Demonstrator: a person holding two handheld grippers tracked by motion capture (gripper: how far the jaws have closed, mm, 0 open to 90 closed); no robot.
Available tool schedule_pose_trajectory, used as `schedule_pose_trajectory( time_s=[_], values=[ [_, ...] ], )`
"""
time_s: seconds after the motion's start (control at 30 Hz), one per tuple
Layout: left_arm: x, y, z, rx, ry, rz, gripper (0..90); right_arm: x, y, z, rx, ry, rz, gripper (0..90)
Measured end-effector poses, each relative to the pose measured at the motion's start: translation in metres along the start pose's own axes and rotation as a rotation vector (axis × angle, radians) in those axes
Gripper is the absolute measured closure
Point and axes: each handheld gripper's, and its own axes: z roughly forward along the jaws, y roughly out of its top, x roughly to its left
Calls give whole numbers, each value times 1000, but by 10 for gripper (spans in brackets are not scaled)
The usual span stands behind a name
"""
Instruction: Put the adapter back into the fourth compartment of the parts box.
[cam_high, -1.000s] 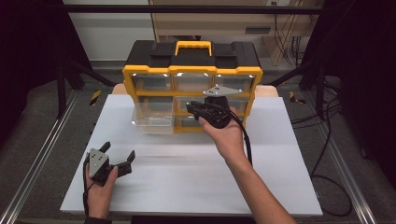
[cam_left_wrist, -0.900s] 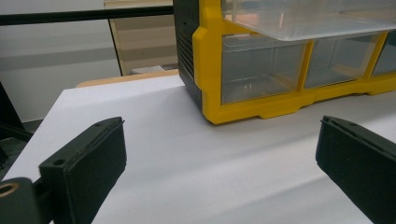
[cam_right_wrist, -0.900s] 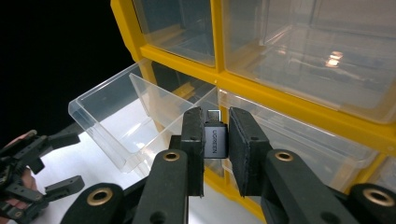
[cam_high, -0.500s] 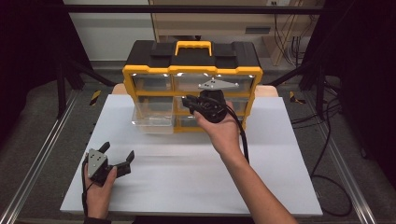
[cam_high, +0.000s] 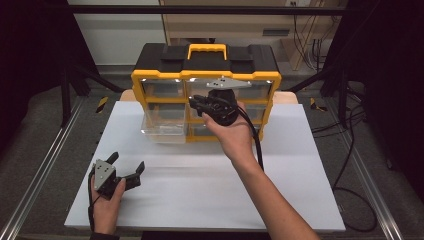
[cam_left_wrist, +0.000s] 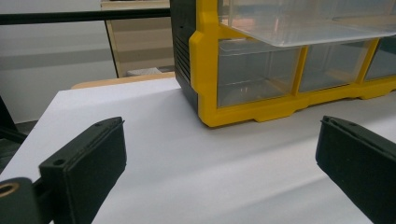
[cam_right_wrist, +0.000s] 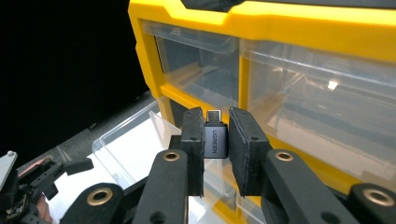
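A yellow and black organizer cabinet (cam_high: 150, 80) with clear drawers stands at the back of the white table. Its middle-left drawer (cam_high: 162, 125) is pulled out, and nothing shows inside it in the right gripper view. My right gripper (cam_high: 196, 104) hovers in front of the cabinet, just right of and above that drawer (cam_right_wrist: 130, 144). It is shut (cam_right_wrist: 215, 115) on a small grey USB adapter (cam_right_wrist: 215, 140), plug end upward. My left gripper (cam_high: 127, 161) rests at the table's front left with its jaws wide open (cam_left_wrist: 219, 154) and nothing between them, facing the cabinet (cam_left_wrist: 205, 70).
The white table top (cam_high: 200, 190) is bare in front of the cabinet. Metal rails run along both table sides, and cables lie on the floor at right (cam_high: 350, 165). The right gripper's cable (cam_high: 257, 145) trails over the forearm.
My right gripper has moved a little farther up and left toward the cabinet, still holding the adapter. The left gripper has stayed put.
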Motion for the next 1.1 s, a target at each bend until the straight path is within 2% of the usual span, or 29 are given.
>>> schedule_pose_trajectory(
  time_s=[0.23, 0.53, 0.67, 1.1],
  values=[
    [2, 0, 1, 0, 6, -7, 15, 5, 3, 9, 12, 6, -14, 762],
    [0, -1, 0, 4, -1, -5, 15, 8, 5, 12, 5, 17, -7, 762],
    [1, -1, 0, 2, -1, -6, 15, 8, 7, 14, 3, 5, -5, 762],
    [1, 0, 0, 0, -3, -11, 15, 12, 11, 17, 3, 10, -13, 762]
  ],
)
